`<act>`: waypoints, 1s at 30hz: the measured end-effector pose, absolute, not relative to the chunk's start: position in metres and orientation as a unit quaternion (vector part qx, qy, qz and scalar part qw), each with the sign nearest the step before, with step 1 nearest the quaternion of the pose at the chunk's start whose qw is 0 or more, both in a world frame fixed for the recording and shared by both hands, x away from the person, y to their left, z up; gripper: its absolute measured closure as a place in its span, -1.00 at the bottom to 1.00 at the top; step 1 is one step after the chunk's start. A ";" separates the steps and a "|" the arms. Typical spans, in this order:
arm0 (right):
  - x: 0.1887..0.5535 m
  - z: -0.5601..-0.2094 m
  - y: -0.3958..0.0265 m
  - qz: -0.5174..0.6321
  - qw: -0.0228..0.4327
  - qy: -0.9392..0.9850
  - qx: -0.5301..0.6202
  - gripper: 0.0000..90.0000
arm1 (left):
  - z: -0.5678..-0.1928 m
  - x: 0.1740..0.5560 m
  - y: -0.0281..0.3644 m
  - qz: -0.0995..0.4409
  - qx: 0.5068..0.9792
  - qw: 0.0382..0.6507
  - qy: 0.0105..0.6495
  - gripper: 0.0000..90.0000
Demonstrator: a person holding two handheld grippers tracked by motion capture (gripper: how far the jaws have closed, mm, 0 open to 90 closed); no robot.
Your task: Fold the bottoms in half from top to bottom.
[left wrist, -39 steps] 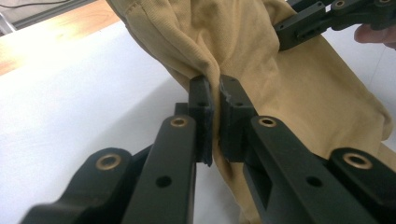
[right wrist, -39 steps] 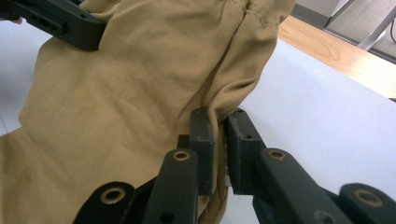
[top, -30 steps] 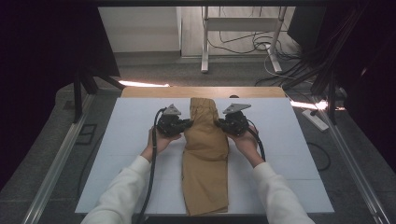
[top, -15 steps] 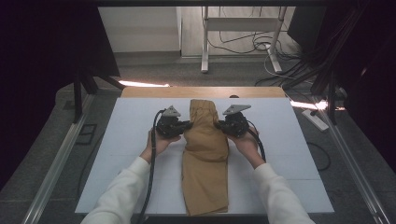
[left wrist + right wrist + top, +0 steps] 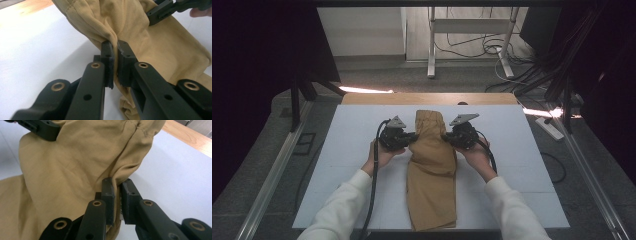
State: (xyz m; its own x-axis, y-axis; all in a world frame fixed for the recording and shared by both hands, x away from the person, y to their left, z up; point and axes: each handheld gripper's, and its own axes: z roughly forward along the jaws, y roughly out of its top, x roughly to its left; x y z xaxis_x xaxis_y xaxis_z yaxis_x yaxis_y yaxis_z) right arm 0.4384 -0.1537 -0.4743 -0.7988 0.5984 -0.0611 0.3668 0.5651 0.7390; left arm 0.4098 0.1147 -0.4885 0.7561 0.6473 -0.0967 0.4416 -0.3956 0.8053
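- The tan garment lay lengthwise down the middle of the white bench, its near end close to the person's edge and its far end just short of the wooden strip along the far side.
- The garment looked like folded trousers, though the high view was too coarse to confirm this.
- The left claw was at the garment's left edge, roughly a third of the way down from the far end.
- In the left claw's own view, its jaws were closed almost completely, with a pinch of the garment's edge caught between the pads.
- The right claw was at the garment's right edge, directly opposite the left claw and at the same level.
- In the right claw's own view, its jaws were likewise nearly closed, clamping a fold of cloth at the side seam.
- The cloth between the two grip points was gathered and raised slightly off the bench, while the near part lay flat.
- The left hand and the right hand held the claw bodies from behind, with white sleeves entering from the near edge.
- A black cable trailed from the left claw back along the left forearm.
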 end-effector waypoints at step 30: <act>0.395 -0.475 -0.161 0.406 0.175 0.865 0.238 0.81 | -0.484 0.370 0.118 0.125 0.833 0.447 0.300 0.84</act>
State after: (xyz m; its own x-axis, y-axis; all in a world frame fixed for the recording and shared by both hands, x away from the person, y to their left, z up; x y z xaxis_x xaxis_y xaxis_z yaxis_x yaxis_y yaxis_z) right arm 0.3953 -0.1608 -0.4746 -0.8256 0.5536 -0.1096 0.2690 0.5568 0.7859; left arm 0.3697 0.1184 -0.4840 0.7883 0.6123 -0.0600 0.3884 -0.4197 0.8204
